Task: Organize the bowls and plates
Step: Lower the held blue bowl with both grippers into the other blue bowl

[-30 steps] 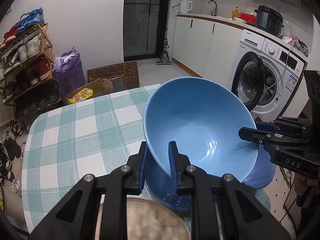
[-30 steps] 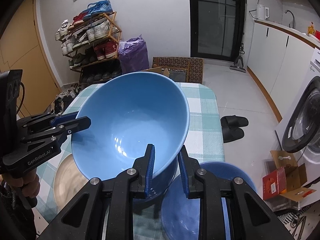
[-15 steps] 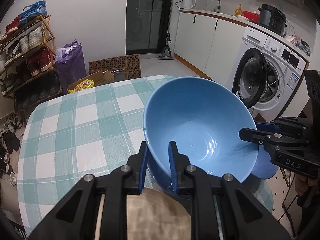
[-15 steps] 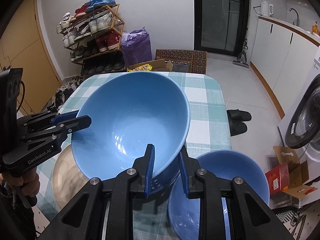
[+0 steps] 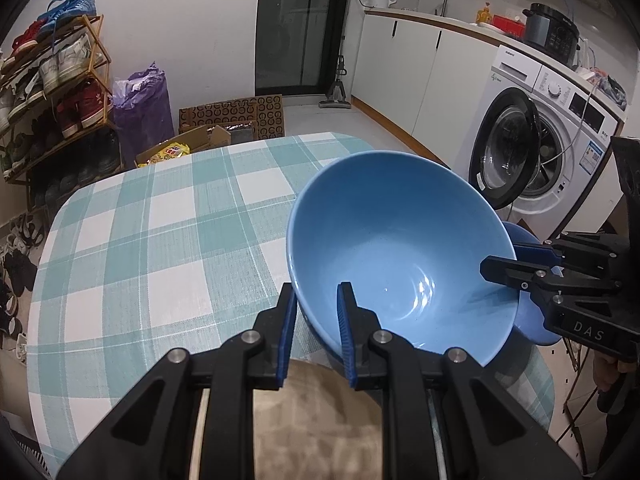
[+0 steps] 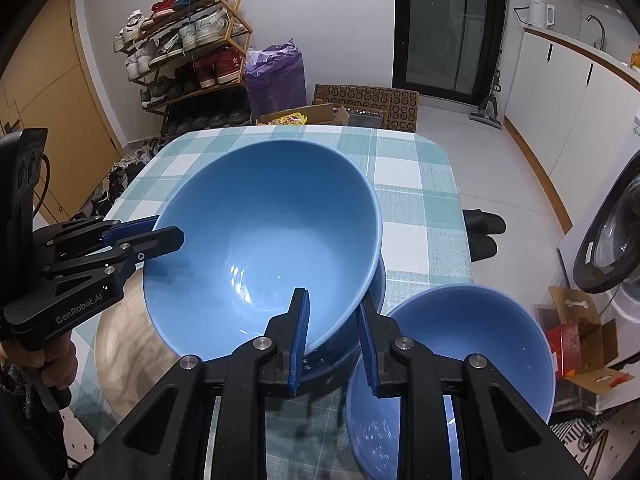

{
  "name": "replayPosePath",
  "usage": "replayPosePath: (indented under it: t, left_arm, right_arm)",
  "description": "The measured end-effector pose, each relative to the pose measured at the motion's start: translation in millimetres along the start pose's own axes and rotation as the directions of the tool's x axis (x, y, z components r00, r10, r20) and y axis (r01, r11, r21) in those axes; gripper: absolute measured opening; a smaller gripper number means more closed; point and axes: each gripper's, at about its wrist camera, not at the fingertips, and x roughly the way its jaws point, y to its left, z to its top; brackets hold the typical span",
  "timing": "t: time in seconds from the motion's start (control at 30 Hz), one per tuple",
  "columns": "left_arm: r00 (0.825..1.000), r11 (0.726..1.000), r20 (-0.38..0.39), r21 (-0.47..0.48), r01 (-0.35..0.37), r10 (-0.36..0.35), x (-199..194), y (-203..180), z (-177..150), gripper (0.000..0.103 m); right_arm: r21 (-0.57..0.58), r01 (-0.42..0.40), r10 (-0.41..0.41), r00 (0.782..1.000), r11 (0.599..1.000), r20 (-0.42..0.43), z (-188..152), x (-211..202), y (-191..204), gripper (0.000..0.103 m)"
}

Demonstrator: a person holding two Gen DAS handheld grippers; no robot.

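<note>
A large blue bowl [image 5: 400, 256] [image 6: 260, 240] hangs tilted over the checked table [image 5: 160, 240], held by both grippers. My left gripper [image 5: 316, 292] is shut on its near rim, one pad inside and one outside; the right wrist view shows it [image 6: 168, 236] at the bowl's left rim. On the opposite rim my right gripper [image 6: 332, 300] [image 5: 496, 268] is shut. Right under the held bowl sits a second blue bowl [image 6: 340, 356]; whether they touch I cannot tell. A third blue bowl [image 6: 460, 336] stands at the table's right edge. A tan plate [image 5: 316, 408] [image 6: 124, 344] lies beneath my left gripper.
A shoe rack [image 6: 188, 60], a purple bag [image 6: 276, 76] and cardboard boxes [image 5: 232, 120] stand on the floor beyond the table. A washing machine [image 5: 540, 152] with its door open is to the right. Black slippers [image 6: 484, 232] lie by the table's right side.
Both grippers have sunk together with the large blue bowl, bringing it closer to the bowl underneath. More of the table's far end now shows.
</note>
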Motion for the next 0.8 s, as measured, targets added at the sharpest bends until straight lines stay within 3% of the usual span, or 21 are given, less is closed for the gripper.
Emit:
replayPosePath:
  t: [0.8]
  left_arm:
    - [0.999,1.000,-0.052,0.026,-0.012,0.014,21,-4,-9,0.018]
  right_arm:
    - [-0.053,0.059,-0.062,0.996,0.997,-0.067,-11,26,7,0.027]
